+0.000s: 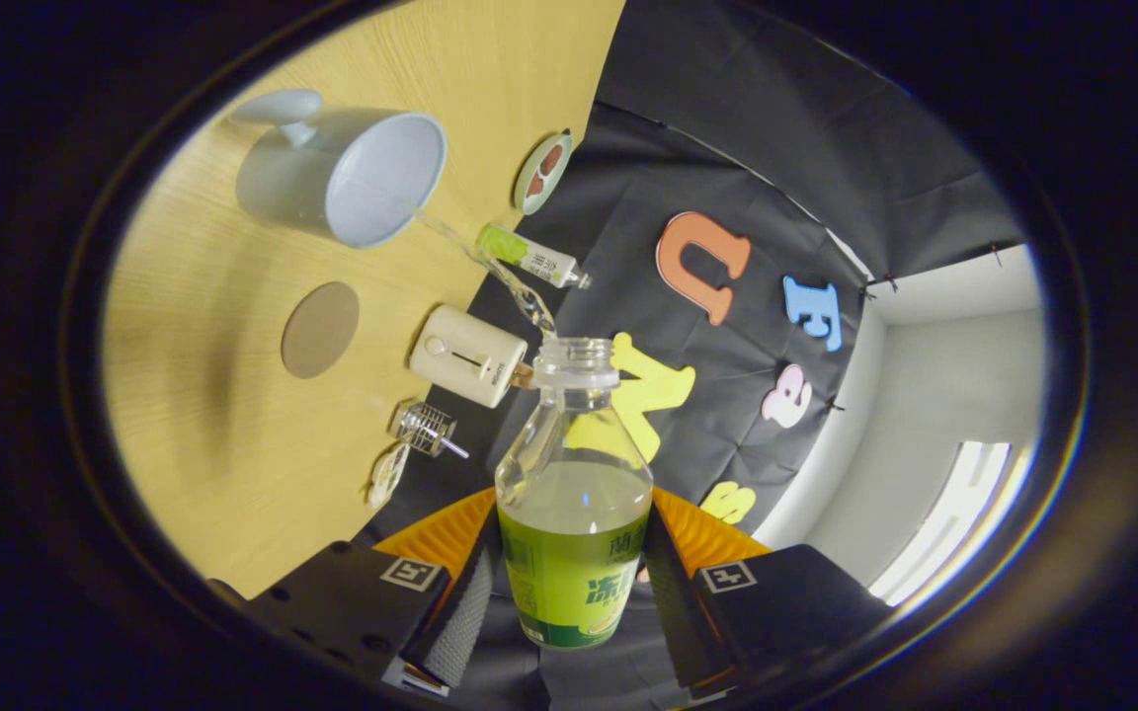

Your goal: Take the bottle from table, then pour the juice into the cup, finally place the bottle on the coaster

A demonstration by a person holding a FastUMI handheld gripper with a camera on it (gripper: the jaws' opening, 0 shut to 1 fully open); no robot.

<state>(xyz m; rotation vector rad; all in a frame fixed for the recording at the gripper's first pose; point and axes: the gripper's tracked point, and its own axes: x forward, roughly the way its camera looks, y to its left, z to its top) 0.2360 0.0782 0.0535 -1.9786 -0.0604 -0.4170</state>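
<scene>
The claw (569, 592) grips a clear plastic bottle with a green label (574, 513), one finger pressed on each side of its lower body; the bottle's base is cut off from sight below the label. The bottle is uncapped and tilted, and a thin stream of clear liquid (490, 267) arcs from its mouth into a pale blue mug (352, 178) on the light wooden tabletop (203, 415). A round brown coaster (320, 329) lies near the mug. A cream box-shaped device (465, 355) sits beyond the fingers.

wooden table (233, 474) | black cloth wall (776, 178) | white wall (954, 375)
</scene>
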